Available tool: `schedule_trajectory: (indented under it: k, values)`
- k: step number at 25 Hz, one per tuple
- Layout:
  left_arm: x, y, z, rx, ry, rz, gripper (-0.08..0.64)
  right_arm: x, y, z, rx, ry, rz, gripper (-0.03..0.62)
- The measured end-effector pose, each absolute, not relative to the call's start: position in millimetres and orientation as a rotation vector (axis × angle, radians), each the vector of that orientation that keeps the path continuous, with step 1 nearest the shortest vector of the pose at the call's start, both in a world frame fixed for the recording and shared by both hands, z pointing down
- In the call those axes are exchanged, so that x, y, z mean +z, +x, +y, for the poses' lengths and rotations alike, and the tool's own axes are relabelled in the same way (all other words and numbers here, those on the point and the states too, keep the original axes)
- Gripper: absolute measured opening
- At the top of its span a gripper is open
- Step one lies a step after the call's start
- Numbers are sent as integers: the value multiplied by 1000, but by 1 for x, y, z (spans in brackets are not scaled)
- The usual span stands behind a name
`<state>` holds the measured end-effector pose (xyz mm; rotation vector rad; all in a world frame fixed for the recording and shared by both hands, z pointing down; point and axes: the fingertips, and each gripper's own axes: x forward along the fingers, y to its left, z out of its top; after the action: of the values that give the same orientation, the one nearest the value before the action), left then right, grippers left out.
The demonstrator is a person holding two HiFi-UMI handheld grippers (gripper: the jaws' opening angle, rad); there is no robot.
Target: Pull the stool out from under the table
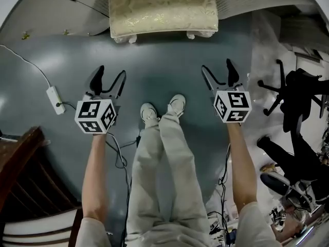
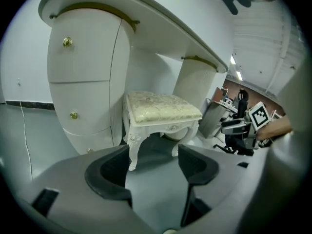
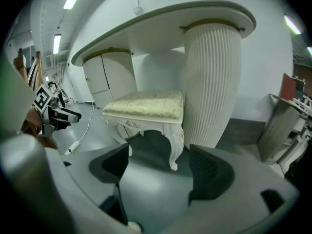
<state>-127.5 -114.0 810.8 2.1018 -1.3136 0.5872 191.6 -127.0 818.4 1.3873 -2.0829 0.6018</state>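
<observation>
A white carved stool [image 1: 162, 8] with a gold-patterned cushion stands on the grey floor, its back part under the white dressing table [image 2: 161, 30]. Both gripper views show the stool [image 2: 161, 112] [image 3: 146, 110] a short way ahead of the jaws. My left gripper [image 1: 108, 82] hangs open in front of the stool's left front leg [image 2: 133, 147], not touching it. My right gripper [image 1: 220, 76] is open too, in front of the right front leg [image 3: 174, 147]. Nothing lies between either pair of jaws.
My feet [image 1: 163, 110] stand between the grippers. A white power strip [image 1: 55, 100] with its cable lies on the floor at left. A dark wooden chair [image 1: 25, 184] is at lower left. A black office chair [image 1: 298, 99] and a seated person's legs [image 1: 288, 161] are at right.
</observation>
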Motion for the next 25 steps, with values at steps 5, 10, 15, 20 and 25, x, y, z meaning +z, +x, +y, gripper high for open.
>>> schedule_trajectory:
  k: [5, 10, 15, 20, 25]
  values:
    - [872, -122, -128, 623, 2100, -1315, 290, 883, 201, -141, 623, 1379, -2070, 383]
    - [911, -123, -157, 640, 2103, -1345, 290, 928, 205, -172, 627, 1363, -2064, 388]
    - [928, -122, -195, 651, 2133, -1370, 290, 953, 209, -216, 587, 1344, -2051, 394]
    - [943, -117, -216, 652, 2138, -1368, 290, 966, 204, -249, 575, 1329, -2043, 394]
    - [948, -116, -236, 630, 2126, -1400, 290, 966, 199, -265, 562, 1339, -2045, 314]
